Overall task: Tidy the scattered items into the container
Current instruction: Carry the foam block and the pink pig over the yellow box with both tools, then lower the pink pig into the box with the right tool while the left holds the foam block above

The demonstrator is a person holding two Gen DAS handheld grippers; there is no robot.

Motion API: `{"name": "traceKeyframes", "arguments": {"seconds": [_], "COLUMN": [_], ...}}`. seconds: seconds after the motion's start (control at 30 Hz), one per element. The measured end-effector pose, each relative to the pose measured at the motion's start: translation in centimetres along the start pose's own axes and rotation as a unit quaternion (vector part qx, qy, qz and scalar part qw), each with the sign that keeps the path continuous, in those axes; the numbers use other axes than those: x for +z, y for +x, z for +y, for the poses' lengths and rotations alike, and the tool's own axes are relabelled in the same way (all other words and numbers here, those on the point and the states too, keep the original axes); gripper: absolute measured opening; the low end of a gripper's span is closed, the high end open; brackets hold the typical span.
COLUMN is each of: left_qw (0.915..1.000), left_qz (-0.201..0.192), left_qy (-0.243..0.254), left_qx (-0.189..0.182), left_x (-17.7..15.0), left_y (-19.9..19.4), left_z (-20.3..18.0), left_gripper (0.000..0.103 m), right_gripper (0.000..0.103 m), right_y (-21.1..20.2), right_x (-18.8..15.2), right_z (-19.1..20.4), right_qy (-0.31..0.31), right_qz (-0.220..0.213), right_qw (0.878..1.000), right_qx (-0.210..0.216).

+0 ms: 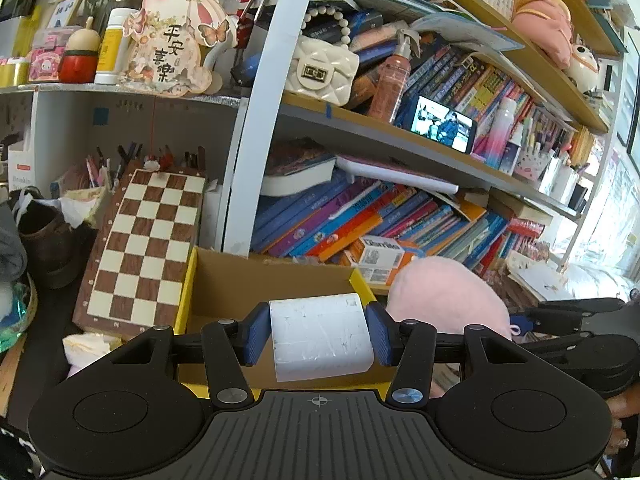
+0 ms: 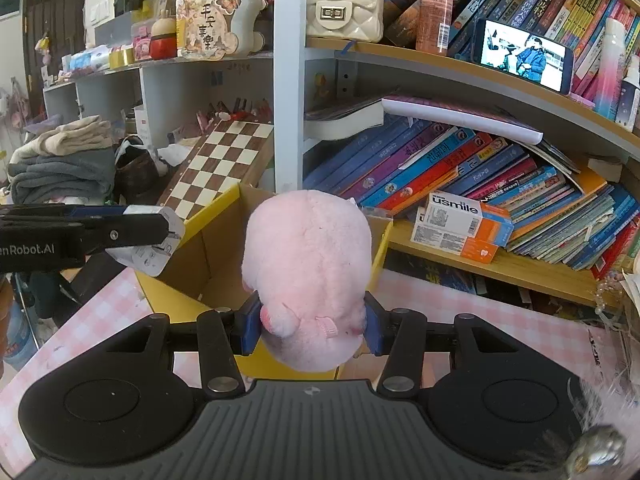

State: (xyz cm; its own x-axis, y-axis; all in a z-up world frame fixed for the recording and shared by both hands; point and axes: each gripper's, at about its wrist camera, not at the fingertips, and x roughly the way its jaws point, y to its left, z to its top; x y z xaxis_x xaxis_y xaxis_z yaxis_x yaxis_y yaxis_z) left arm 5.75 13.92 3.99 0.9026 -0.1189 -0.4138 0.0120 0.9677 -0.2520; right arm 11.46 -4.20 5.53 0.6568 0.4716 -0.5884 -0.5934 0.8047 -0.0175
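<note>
Left tool [image 1: 319, 334] has its two blue-padded fingers [image 1: 256, 334] closed against the sides of a small white rectangular box [image 1: 320, 336], which it holds above the open cardboard box with yellow outer walls [image 1: 185, 292]; in the right wrist view the same left tool [image 2: 170, 236] reaches in from the left edge with the white box [image 2: 160, 240] at the container's near left corner [image 2: 208, 216]. Right tool [image 2: 312, 326] is clamped on a round pink plush toy [image 2: 306, 268], its blue pads [image 2: 250, 330] pressing into the fluffy sides, and the toy hangs over the right part of the container's opening; from the left wrist view the pink plush toy [image 1: 444, 300] shows just right of the container's yellow edge. Inside the container only bare brown cardboard can be seen from these angles. It stands on a counter covered with a pink-and-white checked cloth [image 2: 100, 316], close against a cluttered bookshelf. A brown-and-cream chessboard [image 1: 144, 252] leans on the shelf behind the container's left side. On the lower shelf board to the right lies a white-and-orange carton printed "usmile" [image 2: 460, 224], in front of slanting rows of colourful books [image 2: 440, 168]. Higher up, a phone with a lit screen [image 2: 522, 54] is propped beside a cream quilted handbag [image 2: 344, 10] and a pink spray bottle [image 2: 434, 8].
</note>
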Motion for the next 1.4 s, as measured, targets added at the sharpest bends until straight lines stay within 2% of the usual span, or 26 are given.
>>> {"name": "traceKeyframes", "arguments": {"seconds": [0.27, 1.4], "left_qw": [0.9999, 0.9971], "left_qz": [0.002, 0.069], "left_qy": [0.009, 0.021], "left_qx": [0.008, 0.026], "left_x": [0.8, 0.0], "left_y": [1.8, 10.8], "left_z": [0.6, 2.7], "left_gripper": [0.05, 0.05], "right_gripper": [0.046, 0.047], "right_y": [1.7, 11.0], "right_x": [0.8, 1.3], "right_z": [-0.4, -1.7], "right_qy": [0.001, 0.001], "right_qz": [0.001, 0.056], "right_qw": [1.0, 0.998], "right_qx": [0.007, 0.038]}}
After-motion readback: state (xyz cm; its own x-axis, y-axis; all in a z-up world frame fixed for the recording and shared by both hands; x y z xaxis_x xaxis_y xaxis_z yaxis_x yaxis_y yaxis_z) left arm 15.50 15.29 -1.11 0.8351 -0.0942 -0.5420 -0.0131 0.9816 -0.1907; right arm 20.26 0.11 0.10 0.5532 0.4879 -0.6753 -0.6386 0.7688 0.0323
